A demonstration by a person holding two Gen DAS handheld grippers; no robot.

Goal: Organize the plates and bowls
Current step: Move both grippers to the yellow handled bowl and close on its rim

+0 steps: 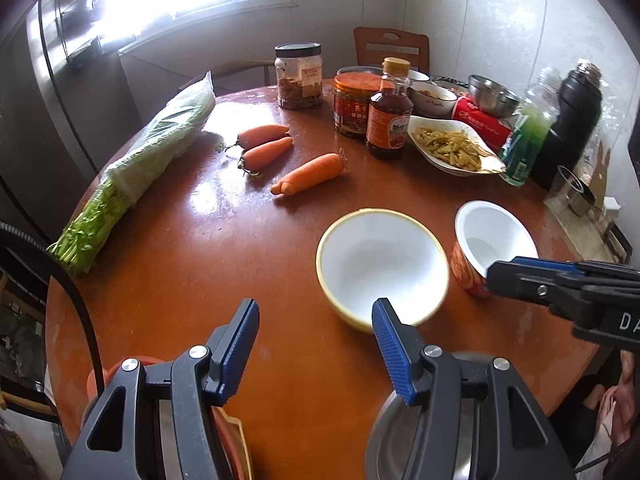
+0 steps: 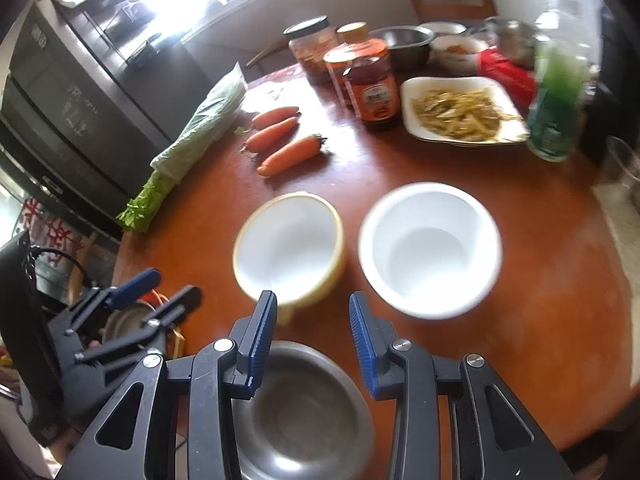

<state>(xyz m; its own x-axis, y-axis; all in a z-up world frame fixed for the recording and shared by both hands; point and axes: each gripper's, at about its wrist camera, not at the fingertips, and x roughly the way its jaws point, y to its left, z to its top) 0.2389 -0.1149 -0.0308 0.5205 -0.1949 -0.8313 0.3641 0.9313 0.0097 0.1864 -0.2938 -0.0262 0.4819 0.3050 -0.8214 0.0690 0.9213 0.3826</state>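
White bowl with a yellow rim [image 1: 382, 264] sits near the front of the round brown table [image 1: 192, 248], empty. Just right of it, apart, a white bowl with a red patterned outside [image 1: 494, 240], also empty. Steel bowl [image 2: 300, 412] at the near table edge, under the right gripper's fingers in the right wrist view; contact cannot be told.

Left gripper [image 1: 314, 344]: jaws parted about halfway, nothing between the blue pads, hanging over the table just short of the yellow-rimmed bowl. Right gripper [image 2: 312, 344]: jaws parted narrower, nothing clamped, above the steel bowl. From the left wrist view its tips sit at the red bowl's near rim; touching or not is unclear. Letters "DA" show on its body.

Further back: three carrots [image 1: 280, 158], bagged greens [image 1: 156, 148] at left, white dish of yellow-green shredded food [image 1: 452, 146]. Behind those a black-lidded jar [image 1: 299, 76], a red-lidded jar [image 1: 354, 104], a sauce bottle [image 1: 390, 114] with an orange label, print too small to read. Red packet [image 1: 486, 120], green bottle [image 1: 528, 136], black flask [image 1: 576, 120], more steel and white bowls at the far right. Chair [image 1: 392, 46] behind the table.
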